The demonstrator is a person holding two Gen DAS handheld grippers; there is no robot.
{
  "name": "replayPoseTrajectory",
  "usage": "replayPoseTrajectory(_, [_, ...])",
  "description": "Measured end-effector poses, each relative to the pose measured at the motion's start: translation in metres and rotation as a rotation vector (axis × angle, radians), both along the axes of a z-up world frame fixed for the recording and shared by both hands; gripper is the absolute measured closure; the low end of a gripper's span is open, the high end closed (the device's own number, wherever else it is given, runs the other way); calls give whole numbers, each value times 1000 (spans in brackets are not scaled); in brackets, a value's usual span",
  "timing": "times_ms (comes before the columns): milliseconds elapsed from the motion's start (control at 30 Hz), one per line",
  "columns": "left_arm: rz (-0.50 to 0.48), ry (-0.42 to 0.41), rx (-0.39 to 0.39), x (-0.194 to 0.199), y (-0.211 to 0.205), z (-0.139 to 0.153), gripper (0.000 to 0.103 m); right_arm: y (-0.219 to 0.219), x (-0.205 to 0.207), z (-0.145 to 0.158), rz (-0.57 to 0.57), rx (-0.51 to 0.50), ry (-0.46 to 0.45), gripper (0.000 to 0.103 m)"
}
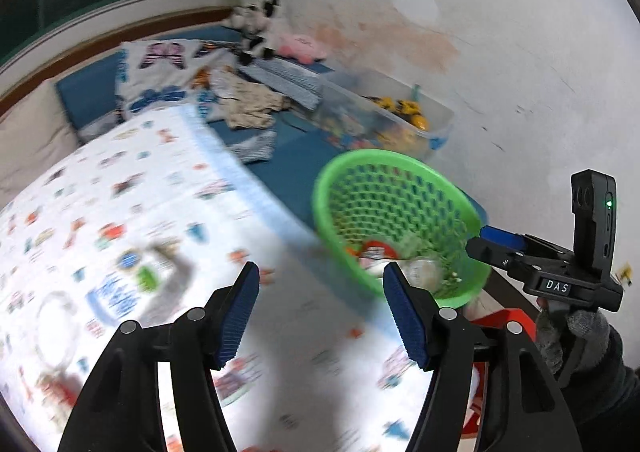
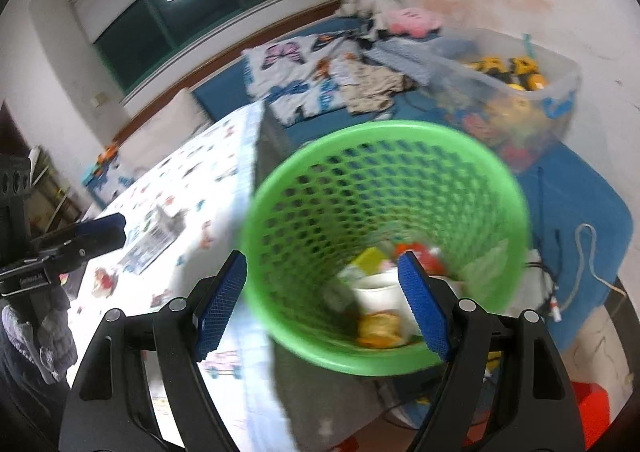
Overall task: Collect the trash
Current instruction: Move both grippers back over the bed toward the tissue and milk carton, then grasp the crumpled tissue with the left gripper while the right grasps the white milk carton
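My right gripper (image 2: 322, 258) straddles the near wall of the green mesh basket (image 2: 384, 156), one finger outside and one inside, and holds it tilted beside the table edge. Inside lie a white cup (image 2: 376, 292), a yellow-orange scrap (image 2: 378, 326) and a red wrapper (image 2: 416, 252). In the left wrist view the basket (image 1: 396, 192) hangs at the right with the right gripper (image 1: 492, 240) at its rim. My left gripper (image 1: 320, 272) hovers open over the patterned tablecloth (image 1: 120, 192), nothing between its fingers. A blurred packet (image 1: 148, 276) lies on the cloth, left of the left finger.
A clear toy bin (image 2: 520, 72) stands by the wall on a blue mat (image 2: 580, 212). Clothes and a butterfly pillow (image 2: 288, 64) lie beyond the table. A red stool (image 2: 588, 400) and white cables (image 2: 584, 252) sit low at the right.
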State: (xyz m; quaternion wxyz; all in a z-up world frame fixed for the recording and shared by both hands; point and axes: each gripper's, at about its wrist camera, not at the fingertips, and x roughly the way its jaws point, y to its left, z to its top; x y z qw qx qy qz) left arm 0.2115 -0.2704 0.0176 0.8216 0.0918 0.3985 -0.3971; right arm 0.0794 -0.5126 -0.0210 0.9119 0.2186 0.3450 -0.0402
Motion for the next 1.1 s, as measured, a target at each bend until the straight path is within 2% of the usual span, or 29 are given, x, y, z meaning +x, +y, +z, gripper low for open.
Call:
replayPoseTrajectory(33, [30,-11,3,1,14,1,36,8,5,0,20,1,0,25])
replayPoseTrajectory(167, [123,-61,24,5,59,3,33,38,27,-1,91,2,14,25])
replayPoseTrajectory(333, [262,-77,70,14,116,-7,31,71,49,-3,161,9,22,25])
replayPoseTrajectory(500, [404,-19,113,31,178,-30,27,100,67,-1,222,13,28,22])
replayPoseTrajectory(733, [490,47,174,49,213,-68,27,139,91,0,274,4,60,19])
replayPoseTrajectory(867, [504,92,155,56,225,-79,37,156,104,0,288,15,94,19])
replayPoseTrajectory(1000, [501,98,150,56,230,-83,50,179,117,-1,317,-12,120,17])
replayPoseTrajectory(1100, [499,106,127,56,237,-83,56,189,128,-4,319,-10,143,17])
